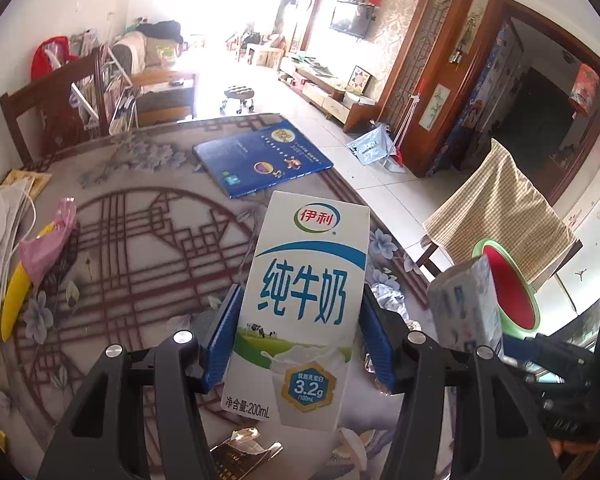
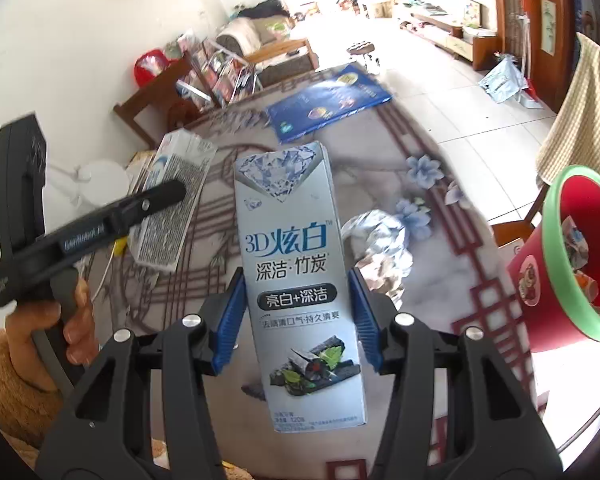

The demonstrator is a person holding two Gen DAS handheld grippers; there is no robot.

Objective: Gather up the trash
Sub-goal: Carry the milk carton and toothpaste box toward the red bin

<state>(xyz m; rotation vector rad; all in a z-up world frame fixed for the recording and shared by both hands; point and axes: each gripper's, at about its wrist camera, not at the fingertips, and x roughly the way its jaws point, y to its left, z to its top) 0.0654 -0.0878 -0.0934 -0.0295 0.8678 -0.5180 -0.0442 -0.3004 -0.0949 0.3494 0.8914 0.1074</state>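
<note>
My left gripper is shut on a white milk carton and holds it upright above the table. My right gripper is shut on a silver toothpaste box, also held above the table. Each view shows the other gripper's load: the toothpaste box at the right, the milk carton at the left. A red bin with a green rim stands at the table's right edge, with trash inside; it also shows in the left wrist view. Crumpled foil lies on the table near the bin.
A blue book lies at the table's far end. A pink bag and a yellow object lie at the left. A torn wrapper lies near me. A chair with a checked cloth stands right of the table.
</note>
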